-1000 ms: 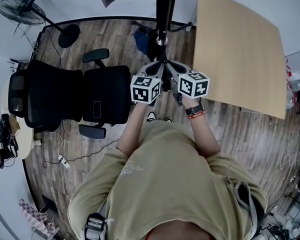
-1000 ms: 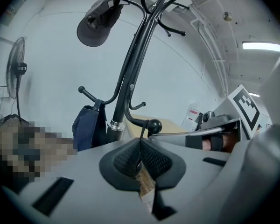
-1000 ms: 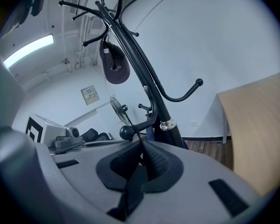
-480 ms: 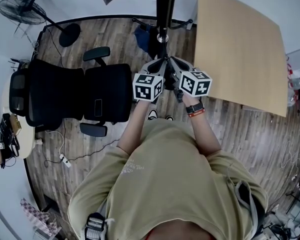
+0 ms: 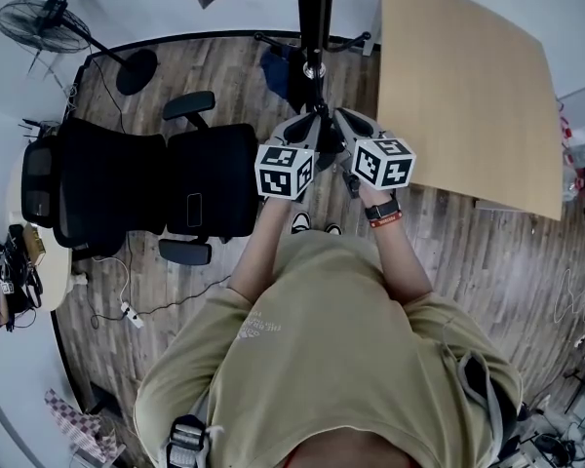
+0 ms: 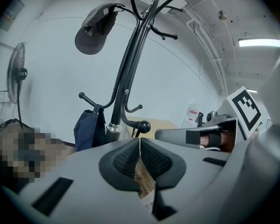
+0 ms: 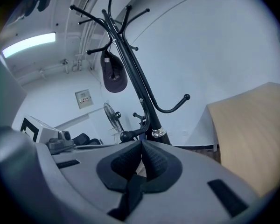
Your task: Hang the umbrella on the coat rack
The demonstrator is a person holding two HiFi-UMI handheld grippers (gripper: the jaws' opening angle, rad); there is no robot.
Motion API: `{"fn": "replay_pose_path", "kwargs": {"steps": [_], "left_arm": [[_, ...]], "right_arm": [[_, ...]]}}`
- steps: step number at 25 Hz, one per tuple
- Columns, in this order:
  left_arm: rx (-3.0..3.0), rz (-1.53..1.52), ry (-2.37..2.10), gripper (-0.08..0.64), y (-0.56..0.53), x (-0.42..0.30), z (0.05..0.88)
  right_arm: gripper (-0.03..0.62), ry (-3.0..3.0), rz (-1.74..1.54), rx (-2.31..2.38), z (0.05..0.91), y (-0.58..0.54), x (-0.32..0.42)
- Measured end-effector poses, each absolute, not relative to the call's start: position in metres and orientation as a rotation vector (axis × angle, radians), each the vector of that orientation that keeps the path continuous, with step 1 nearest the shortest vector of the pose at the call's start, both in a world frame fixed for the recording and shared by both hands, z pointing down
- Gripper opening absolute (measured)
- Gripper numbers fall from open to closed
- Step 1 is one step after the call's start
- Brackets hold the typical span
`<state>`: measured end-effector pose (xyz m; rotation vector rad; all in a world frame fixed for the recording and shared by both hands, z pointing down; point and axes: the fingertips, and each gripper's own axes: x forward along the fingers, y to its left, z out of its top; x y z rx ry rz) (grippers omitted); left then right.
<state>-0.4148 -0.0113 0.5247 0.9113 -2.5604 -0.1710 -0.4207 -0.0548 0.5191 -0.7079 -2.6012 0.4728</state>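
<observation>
The black coat rack stands right ahead of me; its pole and curved hooks fill the left gripper view and the right gripper view. A dark blue folded item, apparently the umbrella, hangs from a low hook on the rack's left side, also seen in the head view. My left gripper and right gripper are held side by side just short of the pole. Both are shut, pads pressed together with nothing between them, as the left gripper and right gripper show.
A dark cap hangs on an upper hook. A light wooden table lies to the right of the rack. A black office chair sits to the left, with a standing fan behind it. Cables trail on the wood floor.
Both grippers have edged slightly toward the rack pole and stayed shut. Nothing was taken hold of or let go.
</observation>
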Motion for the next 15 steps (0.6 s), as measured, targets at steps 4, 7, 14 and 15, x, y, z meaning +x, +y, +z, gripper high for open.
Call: {"fn": "replay_pose_path", "kwargs": {"steps": [4, 7, 14, 15], "left_arm": [[0.912, -0.191, -2.610, 0.025, -0.004, -0.409, 0.507], [0.915, -0.197, -2.648, 0.025, -0.002, -0.405, 0.494], [0.886, -0.227, -2.747, 0.025, 0.016, -0.403, 0.459], [0.877, -0.227, -2.765, 0.025, 0.019, -0.403, 0.454]], "right_arm": [[0.015, -2.644, 0.465, -0.692, 0.510, -0.056, -0.413], [0.015, -2.686, 0.452, -0.686, 0.498, -0.063, -0.408], [0.015, -2.799, 0.367, -0.648, 0.460, -0.083, -0.400], [0.016, -2.816, 0.356, -0.639, 0.455, -0.087, -0.399]]}}
